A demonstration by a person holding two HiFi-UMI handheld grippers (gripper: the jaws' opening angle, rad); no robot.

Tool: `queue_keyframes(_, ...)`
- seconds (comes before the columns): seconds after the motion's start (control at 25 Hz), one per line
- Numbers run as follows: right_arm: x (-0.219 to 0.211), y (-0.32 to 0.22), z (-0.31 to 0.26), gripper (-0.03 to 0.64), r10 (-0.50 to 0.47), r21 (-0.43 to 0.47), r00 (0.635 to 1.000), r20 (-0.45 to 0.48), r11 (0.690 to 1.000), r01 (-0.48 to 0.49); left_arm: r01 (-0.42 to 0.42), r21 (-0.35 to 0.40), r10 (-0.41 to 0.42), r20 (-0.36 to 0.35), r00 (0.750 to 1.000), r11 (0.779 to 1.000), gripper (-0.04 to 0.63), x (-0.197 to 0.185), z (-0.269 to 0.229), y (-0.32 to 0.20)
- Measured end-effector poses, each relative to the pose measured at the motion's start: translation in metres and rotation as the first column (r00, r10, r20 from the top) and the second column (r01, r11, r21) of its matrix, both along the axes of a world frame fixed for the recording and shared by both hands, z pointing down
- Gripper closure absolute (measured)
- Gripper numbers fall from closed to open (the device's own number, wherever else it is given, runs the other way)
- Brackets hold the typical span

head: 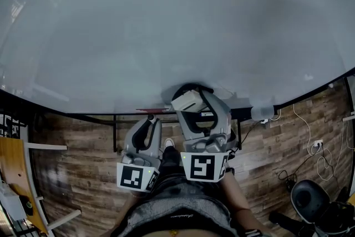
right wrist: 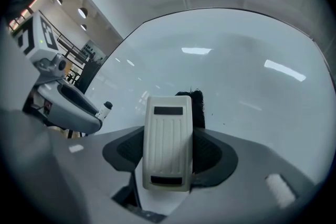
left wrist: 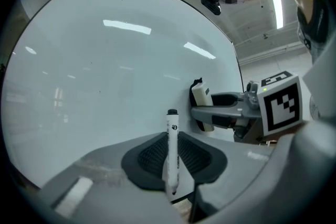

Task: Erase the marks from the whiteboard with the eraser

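Observation:
The whiteboard (head: pixel 166 25) fills the upper head view and looks clean, with no marks showing. My right gripper (head: pixel 194 105) is shut on a cream eraser (right wrist: pixel 167 147) with a black felt side, held close to the board's lower edge. The eraser (head: pixel 186 100) shows between the jaws in the head view, and the same eraser (left wrist: pixel 201 102) appears at the right of the left gripper view. My left gripper (head: pixel 148 122) is shut on a white marker (left wrist: pixel 171 149) with a black cap, upright near the board.
The board's dark bottom frame (head: pixel 100 117) runs across the head view. Below lies a wood-plank floor (head: pixel 83 175) with cables (head: pixel 310 152) and a black round object (head: pixel 309 197) at the right. A wooden shelf (head: pixel 11 175) stands at the left.

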State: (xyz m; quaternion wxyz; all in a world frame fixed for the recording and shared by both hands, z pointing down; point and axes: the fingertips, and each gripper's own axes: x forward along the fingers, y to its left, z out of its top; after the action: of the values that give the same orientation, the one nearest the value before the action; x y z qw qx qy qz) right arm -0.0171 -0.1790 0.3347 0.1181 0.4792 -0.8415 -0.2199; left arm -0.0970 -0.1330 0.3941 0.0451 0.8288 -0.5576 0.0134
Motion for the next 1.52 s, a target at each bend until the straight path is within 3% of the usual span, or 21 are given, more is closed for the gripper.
queue_keyframes(0.24, 0.014, 0.0, -0.044, 0.357, 0.03, 0.031, 0.994, 0.104, 0.999, -0.034, 0.003, -0.004, -0.003, -0.012, 1.0, 1.0, 0.523, -0.001, -0.002, 0.006)
queue_keyframes(0.6, 0.012, -0.001, -0.049, 0.358, 0.04, 0.046, 0.993, 0.11, 0.998, -0.046, -0.008, -0.002, 0.008, -0.013, 1.0, 1.0, 0.523, 0.002, -0.001, 0.007)
queue_keyframes(0.76, 0.036, -0.006, -0.044, 0.359, 0.125, 0.049, 0.985, 0.122, 0.99, -0.132, -0.011, 0.006, 0.012, -0.013, 1.0, 1.0, 0.523, -0.002, -0.006, 0.006)
queue_keyframes(0.92, 0.085, -0.015, -0.024, 0.359, 0.23, 0.006, 0.969, 0.088, 0.973, -0.232, -0.025, 0.006, 0.025, -0.01, 1.0, 1.0, 0.523, 0.016, -0.008, 0.003)
queue_keyframes(1.04, 0.097, -0.018, -0.014, 0.359, 0.264, -0.019, 0.962, 0.069, 0.965, -0.263, -0.037, 0.01, 0.038, -0.012, 0.999, 0.999, 0.523, 0.022, -0.009, 0.002)
queue_keyframes(1.36, 0.116, -0.02, -0.005, 0.357, 0.254, -0.045, 0.964, 0.077, 0.967, -0.251, -0.065, 0.034, 0.065, 0.002, 0.998, 0.997, 0.523, 0.051, -0.016, -0.004)
queue_keyframes(1.52, 0.113, -0.016, 0.01, 0.357, 0.213, -0.124, 0.97, 0.119, 0.972, -0.198, -0.082, 0.066, 0.082, 0.003, 0.997, 0.994, 0.523, 0.062, -0.023, -0.008)
